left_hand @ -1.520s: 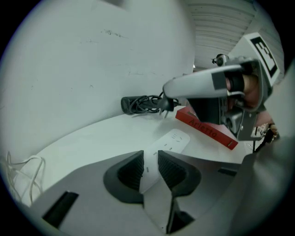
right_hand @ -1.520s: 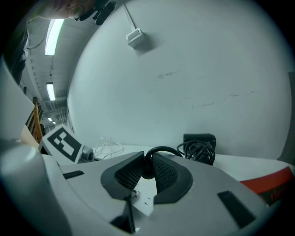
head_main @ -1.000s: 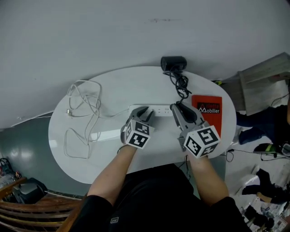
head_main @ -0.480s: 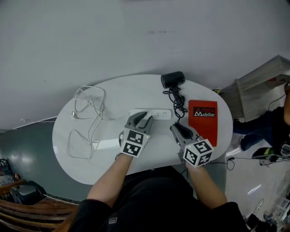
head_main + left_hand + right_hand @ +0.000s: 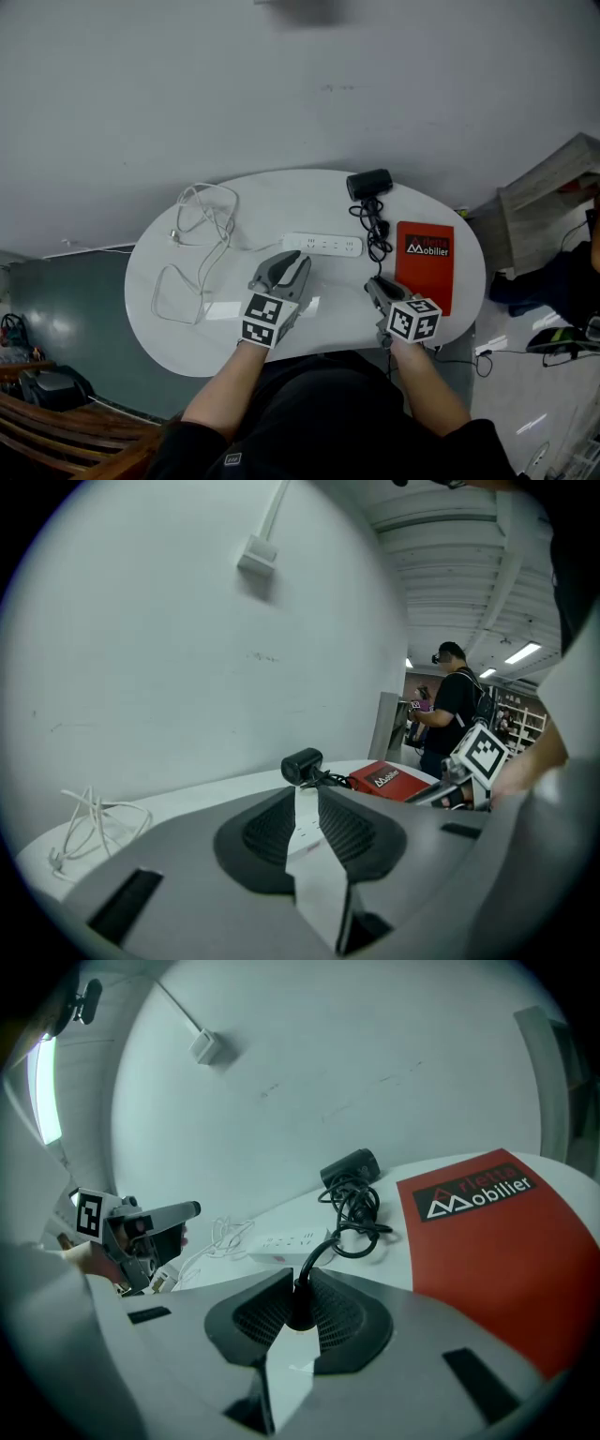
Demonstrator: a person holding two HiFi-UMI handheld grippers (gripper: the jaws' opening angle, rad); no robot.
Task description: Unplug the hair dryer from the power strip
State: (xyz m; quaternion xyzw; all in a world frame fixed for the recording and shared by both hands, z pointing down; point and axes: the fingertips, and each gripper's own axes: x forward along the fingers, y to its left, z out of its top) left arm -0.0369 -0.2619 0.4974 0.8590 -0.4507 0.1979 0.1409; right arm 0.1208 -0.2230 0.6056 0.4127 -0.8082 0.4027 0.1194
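The black hair dryer (image 5: 368, 183) lies at the far edge of the round white table (image 5: 187, 319), its cord coiled (image 5: 377, 227) in front of it. The white power strip (image 5: 323, 245) lies mid-table. My right gripper (image 5: 377, 287) is shut on the dryer's black plug (image 5: 298, 1299), which is held clear of the power strip (image 5: 291, 1239), nearer the table's front edge. From the jaws the cord (image 5: 356, 1218) loops back to the dryer (image 5: 349, 1168). My left gripper (image 5: 284, 266) hovers just in front of the strip, slightly open and holding nothing. Through its gap I see the strip (image 5: 306, 823).
A red folder (image 5: 427, 258) lies on the table's right side. Loose white cable (image 5: 202, 234) sprawls over the left side. A wooden chair (image 5: 56, 441) stands low left. Shelving (image 5: 553, 187) is off to the right. A person (image 5: 457, 714) stands in the background.
Both grippers have drawn back from the power strip toward the front edge. The right one has carried the plug and cord end away from the strip's right end.
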